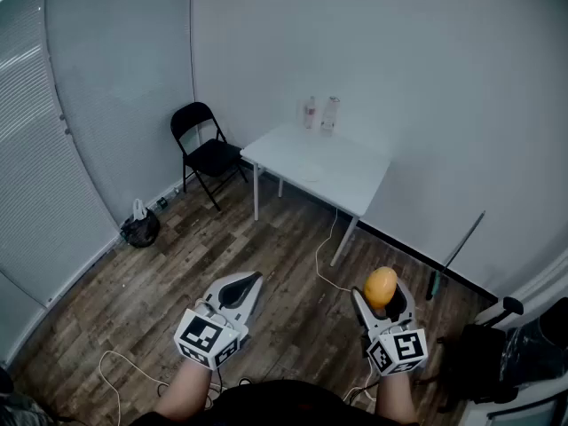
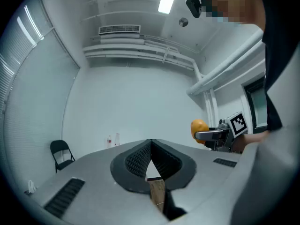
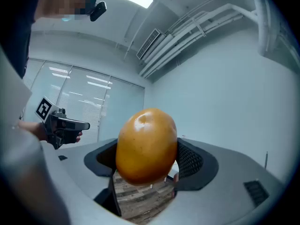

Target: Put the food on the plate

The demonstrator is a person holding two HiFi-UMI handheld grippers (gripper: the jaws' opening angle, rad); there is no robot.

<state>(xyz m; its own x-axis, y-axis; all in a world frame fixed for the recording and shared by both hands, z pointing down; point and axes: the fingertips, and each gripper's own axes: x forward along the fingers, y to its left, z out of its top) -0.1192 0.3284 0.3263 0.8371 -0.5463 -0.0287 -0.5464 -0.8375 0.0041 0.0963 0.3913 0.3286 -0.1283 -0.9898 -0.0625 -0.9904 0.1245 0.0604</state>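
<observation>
Orange fruit [image 3: 146, 145] clamped in right tongs [image 1: 382, 302], held level | left tongs [image 1: 248, 284] closed together, empty, level

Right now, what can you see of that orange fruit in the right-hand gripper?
The fruit is rounded, slightly egg-shaped, orange-yellow all over, with smooth glossy skin and a small dimple near its top where light glints. It looks whole. It sits between the dark ribbed pads of the right gripper, which is shut on its two sides; nothing else touches it. It is held in the air above the wooden floor, well short of the white table.
</observation>
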